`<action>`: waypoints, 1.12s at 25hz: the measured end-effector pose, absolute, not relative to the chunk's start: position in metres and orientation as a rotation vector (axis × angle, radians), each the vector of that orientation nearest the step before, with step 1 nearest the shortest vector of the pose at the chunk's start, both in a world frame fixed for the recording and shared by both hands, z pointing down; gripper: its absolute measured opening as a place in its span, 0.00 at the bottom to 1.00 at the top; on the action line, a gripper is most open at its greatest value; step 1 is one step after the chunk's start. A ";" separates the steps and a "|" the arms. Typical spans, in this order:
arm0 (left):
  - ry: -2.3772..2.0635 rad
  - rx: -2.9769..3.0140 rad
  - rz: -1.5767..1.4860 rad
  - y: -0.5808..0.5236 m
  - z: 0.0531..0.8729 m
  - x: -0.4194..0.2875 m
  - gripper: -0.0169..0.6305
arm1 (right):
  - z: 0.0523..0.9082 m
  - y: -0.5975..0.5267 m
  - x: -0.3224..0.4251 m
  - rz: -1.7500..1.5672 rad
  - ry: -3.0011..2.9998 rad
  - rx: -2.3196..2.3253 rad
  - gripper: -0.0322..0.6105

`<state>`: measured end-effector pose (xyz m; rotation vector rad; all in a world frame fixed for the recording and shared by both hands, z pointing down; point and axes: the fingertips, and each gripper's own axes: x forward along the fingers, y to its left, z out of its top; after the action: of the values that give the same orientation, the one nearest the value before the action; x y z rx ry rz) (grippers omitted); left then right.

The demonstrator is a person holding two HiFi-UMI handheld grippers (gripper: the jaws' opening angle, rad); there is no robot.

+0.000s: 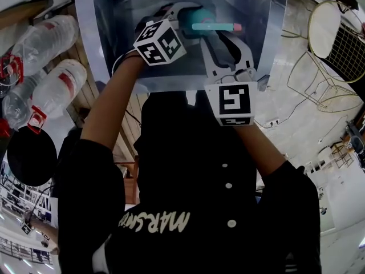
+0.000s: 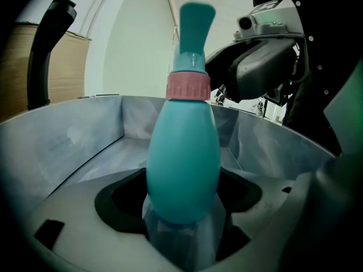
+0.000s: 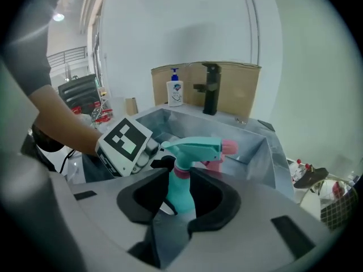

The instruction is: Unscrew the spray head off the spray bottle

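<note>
A person in a black shirt holds two grippers over a grey steel sink (image 3: 256, 147). A teal plastic spray bottle with a rounded, skittle-shaped body (image 2: 184, 163) is held up above the sink's basin, not resting in it.

The left gripper (image 2: 181, 238) has its jaws clamped on the lower end of the bottle's body. The right gripper (image 3: 170, 226) has its jaws partly apart on either side of the bottle's neck, just under the pink ribbed collar (image 3: 180, 173). No pad appears to press on the neck. The teal spray head with its pink nozzle tip (image 3: 197, 148) sits above the collar, seemingly not yet unscrewed.

Judged risks:
- If the right jaws turn while this loose, they would slide round the neck and loosen nothing.
- If they close below the collar instead of on it, they would twist the bottle against the left grip.
- The body is smooth and curved, so it could spin or slip out and drop into the sink.

The left gripper's cube with square markers (image 3: 123, 143) sits close beside the neck, over the sink, and would crowd a wide turn.

A black tap (image 3: 210, 89) stands at the sink's back rim. A white pump soap bottle (image 3: 174, 89) is beside it, with a brown cardboard panel (image 3: 241, 86) behind. Clear plastic bottles with red caps (image 1: 51, 90) lie well outside the sink.
</note>
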<state>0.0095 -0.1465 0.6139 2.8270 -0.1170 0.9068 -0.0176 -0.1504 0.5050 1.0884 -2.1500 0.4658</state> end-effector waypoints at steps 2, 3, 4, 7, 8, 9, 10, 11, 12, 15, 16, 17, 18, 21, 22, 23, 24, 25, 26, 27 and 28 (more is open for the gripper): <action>-0.123 2.825 0.909 -0.146 0.615 0.008 0.63 | 0.506 -0.151 -0.019 0.470 -2.142 1.111 0.27; -0.128 2.822 0.907 -0.146 0.615 0.008 0.63 | 0.506 -0.152 -0.021 0.471 -2.148 1.110 0.29; -0.132 2.821 0.906 -0.146 0.615 0.007 0.63 | 0.507 -0.152 -0.023 0.467 -2.158 1.100 0.31; -0.116 2.829 0.920 -0.145 0.615 0.008 0.63 | 0.508 -0.153 -0.030 0.459 -2.200 1.047 0.43; -0.104 2.833 0.928 -0.143 0.615 0.009 0.63 | 0.508 -0.153 -0.032 0.461 -2.214 1.028 0.46; -0.096 2.836 0.933 -0.141 0.615 0.010 0.63 | 0.508 -0.155 -0.034 0.462 -2.226 1.013 0.47; -0.093 2.837 0.934 -0.140 0.615 0.012 0.63 | 0.508 -0.156 -0.035 0.462 -2.234 1.005 0.48; -0.095 2.835 0.933 -0.140 0.615 0.012 0.63 | 0.508 -0.159 -0.035 0.459 -2.238 1.005 0.48; -0.100 2.833 0.931 -0.140 0.615 0.012 0.63 | 0.508 -0.161 -0.035 0.451 -2.239 1.011 0.46; -0.104 2.834 0.935 -0.140 0.615 0.012 0.63 | 0.510 -0.169 -0.034 0.398 -2.230 1.022 0.39; -0.100 2.837 0.939 -0.139 0.615 0.013 0.63 | 0.512 -0.171 -0.034 0.380 -2.226 1.016 0.37; -0.094 2.841 0.943 -0.138 0.615 0.013 0.63 | 0.514 -0.173 -0.034 0.369 -2.223 1.007 0.35; -0.091 2.843 0.945 -0.138 0.615 0.014 0.63 | 0.516 -0.175 -0.035 0.364 -2.223 0.996 0.34; -0.094 2.837 0.932 -0.139 0.615 0.014 0.63 | 0.518 -0.178 -0.039 0.350 -2.271 0.925 0.30; -0.092 2.836 0.924 -0.139 0.614 0.014 0.63 | 0.517 -0.178 -0.042 0.329 -2.316 0.873 0.30; -0.085 2.838 0.917 -0.139 0.615 0.013 0.63 | 0.515 -0.177 -0.045 0.297 -2.373 0.801 0.30; -0.071 2.843 0.912 -0.138 0.615 0.013 0.63 | 0.514 -0.175 -0.049 0.264 -2.434 0.709 0.30; -0.053 2.852 0.907 -0.138 0.615 0.012 0.63 | 0.513 -0.171 -0.051 0.237 -2.489 0.603 0.30; -0.032 2.863 0.899 -0.137 0.615 0.011 0.63 | 0.512 -0.167 -0.053 0.218 -2.534 0.487 0.30; -0.011 2.876 0.890 -0.136 0.615 0.011 0.63 | 0.511 -0.162 -0.054 0.201 -2.564 0.364 0.30; 0.011 2.889 0.879 -0.135 0.614 0.010 0.63 | 0.511 -0.157 -0.055 0.182 -2.579 0.237 0.30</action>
<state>0.0101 -0.1352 0.6142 2.8890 0.0109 0.8794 -0.0549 -0.1565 0.5108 0.2375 -2.5793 0.1817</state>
